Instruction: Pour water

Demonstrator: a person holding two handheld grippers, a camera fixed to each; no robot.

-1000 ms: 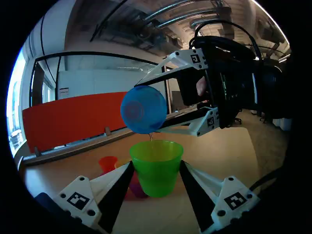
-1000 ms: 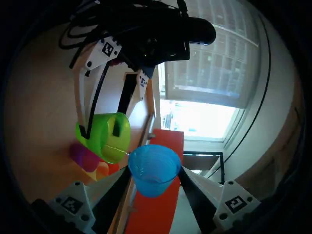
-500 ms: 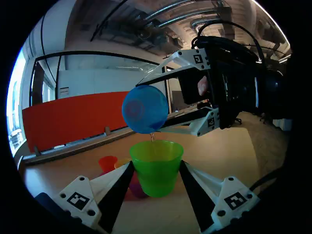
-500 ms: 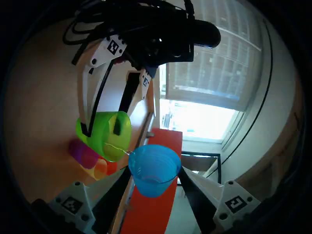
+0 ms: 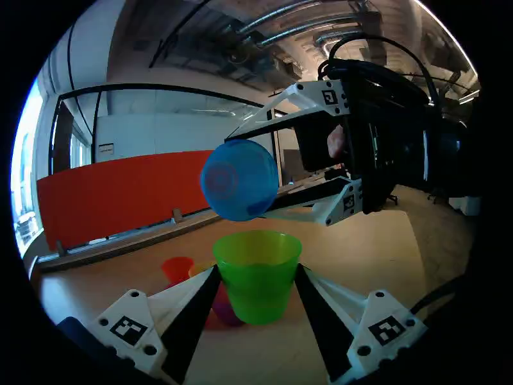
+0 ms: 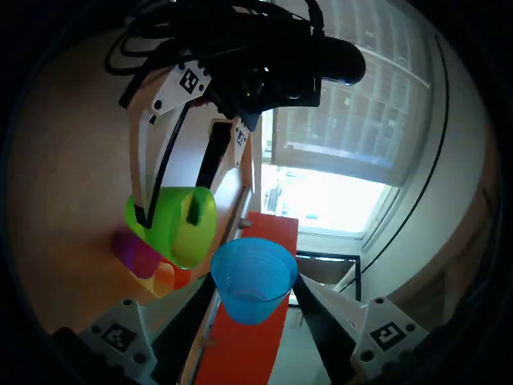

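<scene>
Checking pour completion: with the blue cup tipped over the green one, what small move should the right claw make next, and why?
Probably tip the blue cup back upright. No stream shows between its lip and the green cup below, and in the right gripper view it looks nearly empty, so the right claw seems done pouring.

Translucent blue cup [image 5: 238,180]. Bright green cup [image 5: 258,276]. Red cup [image 5: 177,269], purple cup [image 6: 133,252] and orange cup [image 6: 164,280]. Pale tan wooden table [image 5: 365,250]. Orange-red partition [image 5: 115,192]. Left gripper [image 5: 256,273] is white, with black finger pads and black-and-white square markers.
</scene>
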